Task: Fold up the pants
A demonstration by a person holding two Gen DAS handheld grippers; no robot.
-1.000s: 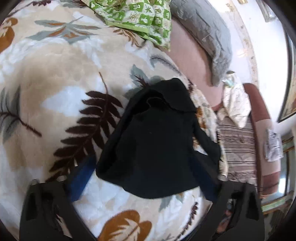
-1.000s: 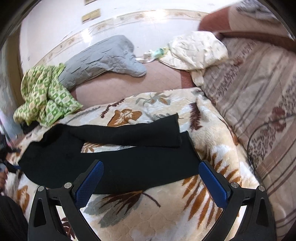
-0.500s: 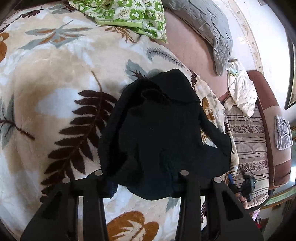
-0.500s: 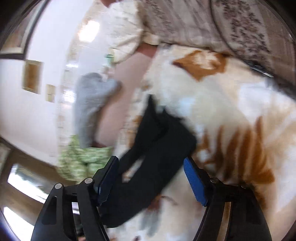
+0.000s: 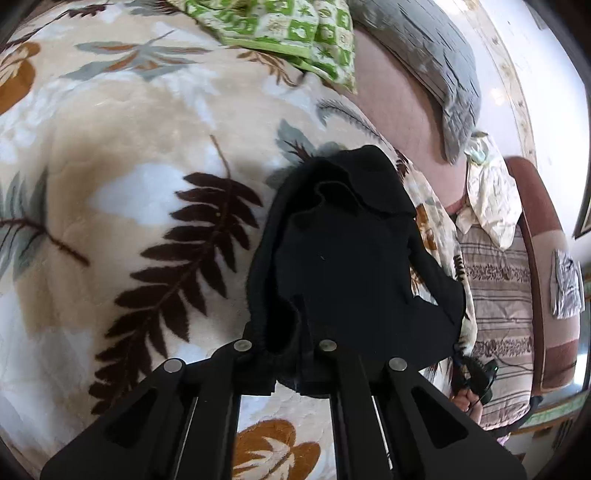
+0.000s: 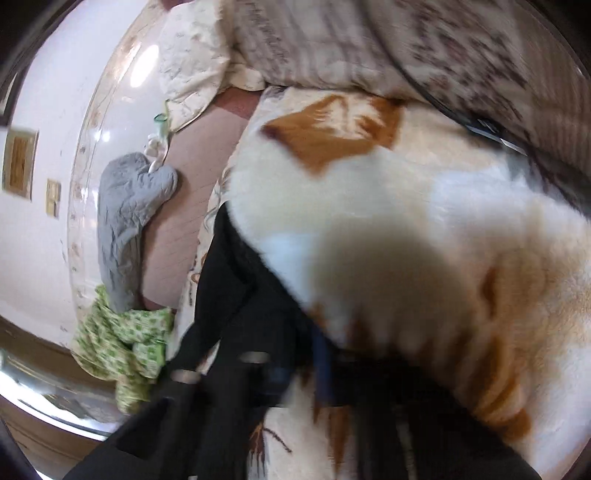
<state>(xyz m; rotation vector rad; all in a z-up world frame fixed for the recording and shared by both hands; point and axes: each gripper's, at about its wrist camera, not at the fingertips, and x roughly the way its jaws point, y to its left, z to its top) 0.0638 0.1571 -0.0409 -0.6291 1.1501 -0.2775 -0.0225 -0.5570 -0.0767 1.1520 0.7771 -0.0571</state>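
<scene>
Black pants (image 5: pixel 351 258) lie bunched on a leaf-patterned blanket (image 5: pixel 129 166). My left gripper (image 5: pixel 286 354) is shut on the waistband end of the pants, with the cloth pinched between its black fingers. In the blurred right wrist view the pants (image 6: pixel 236 295) stretch away toward the wall. My right gripper (image 6: pixel 295 373) has its jaws close together over the leg end, with black cloth between the blue pads (image 6: pixel 323 369).
A green patterned cloth (image 5: pixel 295 33) and a grey quilted pillow (image 5: pixel 436 62) lie at the far end of the bed. A striped bedcover (image 5: pixel 498 288) and a cream pillow (image 5: pixel 491 199) are to the right. The white wall (image 6: pixel 44 110) is beyond.
Both grippers were open a second ago. The left one closed on the waistband end. The right one swung down to the leg end and closed on it, tilting sharply.
</scene>
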